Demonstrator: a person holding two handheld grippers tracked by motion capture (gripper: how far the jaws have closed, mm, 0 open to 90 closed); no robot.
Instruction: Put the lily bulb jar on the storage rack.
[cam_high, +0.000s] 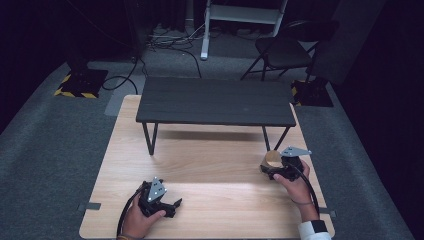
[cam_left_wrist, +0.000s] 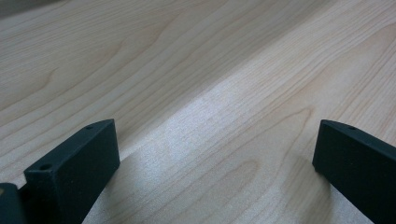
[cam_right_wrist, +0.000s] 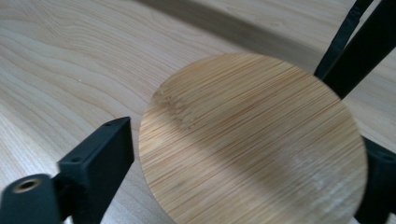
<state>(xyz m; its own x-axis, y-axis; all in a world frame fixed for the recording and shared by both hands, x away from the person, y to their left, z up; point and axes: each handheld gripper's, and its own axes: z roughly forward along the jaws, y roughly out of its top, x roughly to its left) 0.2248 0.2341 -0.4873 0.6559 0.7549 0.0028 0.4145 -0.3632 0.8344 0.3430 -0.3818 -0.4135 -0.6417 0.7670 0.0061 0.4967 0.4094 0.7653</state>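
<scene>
Round bamboo disc (cam_right_wrist: 254, 140) between the jaws of the right gripper (cam_high: 272, 170), filling almost the whole gap from one jaw to the other. Right jaw pressed against the disc's edge; left jaw just beside the opposite edge, contact there too close to judge. Disc face turned up toward the gripper's camera, straight grain running across it, a band of shadow over the middle. Beyond the jaw tips and past the far edge of the disc, two thin black legs (cam_right_wrist: 355, 42) of a small dark bench (cam_high: 216, 101) standing on the light wooden tabletop (cam_high: 210, 165). Seen from the high view, disc at the tip of the right gripper, close to the bench's right leg, right hand (cam_high: 296, 186) behind it near the tabletop's right edge.

Left gripper (cam_high: 172, 204) low over the tabletop near its front edge, held by the left hand (cam_high: 140, 220). Jaws spread wide, nothing between them but bare wood grain with a pale bright stripe. Disc well apart from these jaws, far off to their right side. Grey three-cornered plate (cam_high: 157, 189) on top of the left gripper.
</scene>
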